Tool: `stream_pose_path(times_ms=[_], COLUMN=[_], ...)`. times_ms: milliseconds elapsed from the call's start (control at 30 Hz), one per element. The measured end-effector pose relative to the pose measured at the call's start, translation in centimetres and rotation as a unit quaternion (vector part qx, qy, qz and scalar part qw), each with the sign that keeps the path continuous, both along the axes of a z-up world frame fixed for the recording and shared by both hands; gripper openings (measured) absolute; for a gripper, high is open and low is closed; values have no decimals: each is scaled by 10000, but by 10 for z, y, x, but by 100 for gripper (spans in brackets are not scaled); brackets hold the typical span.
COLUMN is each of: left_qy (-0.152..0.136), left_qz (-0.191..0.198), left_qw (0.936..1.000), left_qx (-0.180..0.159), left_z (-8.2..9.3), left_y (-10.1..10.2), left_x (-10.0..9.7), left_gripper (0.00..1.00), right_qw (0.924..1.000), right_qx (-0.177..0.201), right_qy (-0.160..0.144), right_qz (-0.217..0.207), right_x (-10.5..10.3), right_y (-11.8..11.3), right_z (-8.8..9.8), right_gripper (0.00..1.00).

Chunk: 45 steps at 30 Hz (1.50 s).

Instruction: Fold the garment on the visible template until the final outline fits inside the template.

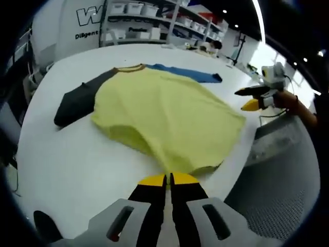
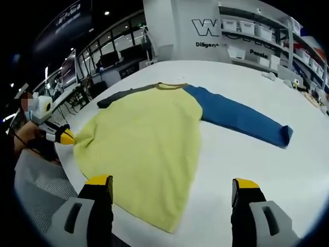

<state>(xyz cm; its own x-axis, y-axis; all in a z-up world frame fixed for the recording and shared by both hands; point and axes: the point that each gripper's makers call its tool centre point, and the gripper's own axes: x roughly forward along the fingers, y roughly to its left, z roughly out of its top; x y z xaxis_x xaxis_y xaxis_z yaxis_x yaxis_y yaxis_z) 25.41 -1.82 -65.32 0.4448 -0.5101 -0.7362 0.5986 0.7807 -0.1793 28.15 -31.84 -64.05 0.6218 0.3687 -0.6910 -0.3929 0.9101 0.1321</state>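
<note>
- Yellow cloth shirt [image 2: 149, 149] with one blue sleeve [image 2: 241, 119] and one dark sleeve [image 1: 77, 100] lies flat on the white tabletop [image 2: 288, 170].
- Left gripper [image 1: 168, 180] is pinched on the shirt's hem corner.
- Right gripper [image 2: 172, 188] is wide open, holding nothing, with the blue sleeve ahead to its right.

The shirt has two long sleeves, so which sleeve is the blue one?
The blue sleeve is the one stretched out flat toward the shelves side; the other sleeve is dark grey.

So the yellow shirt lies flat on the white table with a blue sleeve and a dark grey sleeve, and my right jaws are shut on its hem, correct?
Not quite. The right gripper stands open, its jaws wide apart over the hem of the yellow shirt, as the right gripper view shows. The blue sleeve, dark grey sleeve and white table are as you say.
</note>
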Motion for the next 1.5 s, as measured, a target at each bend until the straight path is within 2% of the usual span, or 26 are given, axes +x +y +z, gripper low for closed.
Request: stream_pose_path(times_ms=[200, 300, 400, 667, 867, 1033, 1100, 1167, 1233, 1300, 1367, 1433, 1500], left_qy=[165, 188, 308, 377, 450, 310, 204, 92, -26, -216, -373, -621, -666], left_qz=[333, 406, 438, 641, 727, 773, 772, 751, 757, 846, 993, 1018, 987], left_qw=[9993, 9985, 9978, 9965, 9949, 9953, 9956, 9959, 9961, 9958, 9943, 9927, 9927], left_qx=[72, 304, 396, 373, 532, 501, 492, 505, 454, 264, -83, -167, -216], left_z=[-6, -9, -14, -18, -25, -24, -22, -18, -14, -6, 5, 17, 23], left_y=[21, 30, 36, 39, 43, 44, 42, 39, 37, 32, 27, 27, 24], left_x=[-8, -13, -20, -26, -26, -22, -22, -22, -20, -15, -11, -7, -9], left_gripper=[1, 1, 1, 1, 3, 6, 15, 27, 34, 42, 48, 53, 60], right_qw=[10000, 10000, 10000, 10000, 10000, 9999, 9999, 9998, 9996, 9994, 9991, 9988, 9982], right_qx=[-3, 5, 17, 5, 1, 11, 4, 65, 141, 149, 82, 70, 40], right_qy=[15, 17, 14, 13, 15, -11, -42, -77, -126, -152, -251, -321, -412], right_qz=[16, -12, -31, -47, -49, -101, -126, -194, -231, -273, -329, -363, -438], right_x=[-1, 0, 0, 0, 0, 1, 2, 4, 5, 7, 10, 12, 17], right_y=[0, -1, -1, -3, -3, -5, -7, -9, -10, -13, -19, -25, -35], right_z=[0, 0, 0, 0, 0, 1, 2, 4, 8, 11, 15, 22, 28], right_gripper=[96, 96, 96, 96, 96, 97, 98, 98, 99, 99, 99, 99, 99])
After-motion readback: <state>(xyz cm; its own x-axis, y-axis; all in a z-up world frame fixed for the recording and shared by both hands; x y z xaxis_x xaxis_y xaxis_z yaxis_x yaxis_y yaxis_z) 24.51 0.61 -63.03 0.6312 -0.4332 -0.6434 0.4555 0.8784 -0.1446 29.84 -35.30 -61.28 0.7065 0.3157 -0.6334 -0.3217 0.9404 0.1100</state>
